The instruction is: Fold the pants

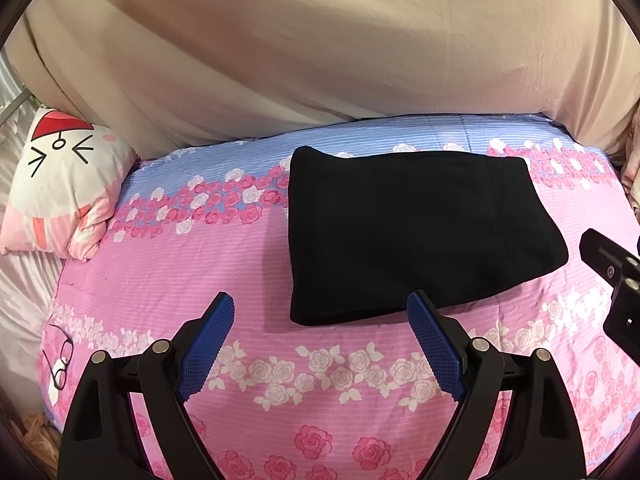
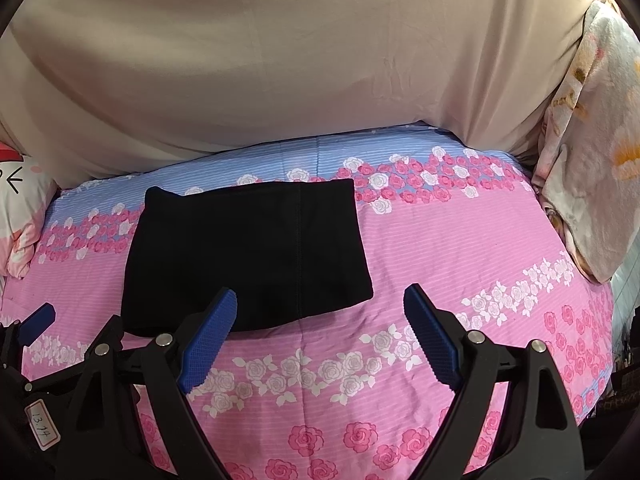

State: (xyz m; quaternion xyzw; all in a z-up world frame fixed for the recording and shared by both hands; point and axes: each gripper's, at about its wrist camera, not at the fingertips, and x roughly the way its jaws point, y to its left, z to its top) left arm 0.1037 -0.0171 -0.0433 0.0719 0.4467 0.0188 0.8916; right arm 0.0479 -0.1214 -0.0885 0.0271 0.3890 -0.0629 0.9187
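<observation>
The black pants (image 1: pixel 404 232) lie folded into a compact, roughly rectangular stack on the pink floral bedspread (image 1: pixel 200 264). They also show in the right wrist view (image 2: pixel 248 256). My left gripper (image 1: pixel 320 304) is open and empty, just in front of the stack's near edge. My right gripper (image 2: pixel 320 300) is open and empty, in front of the stack's near right corner. The right gripper's black body shows at the right edge of the left wrist view (image 1: pixel 616 280). A blue fingertip of the left gripper shows at the left edge of the right wrist view (image 2: pixel 38 322).
A beige cloth (image 1: pixel 320 48) hangs behind the bed. A cartoon cat pillow (image 1: pixel 64 184) lies at the far left. A floral blanket (image 2: pixel 592 140) hangs at the right. Glasses (image 1: pixel 62 364) lie near the bed's left edge.
</observation>
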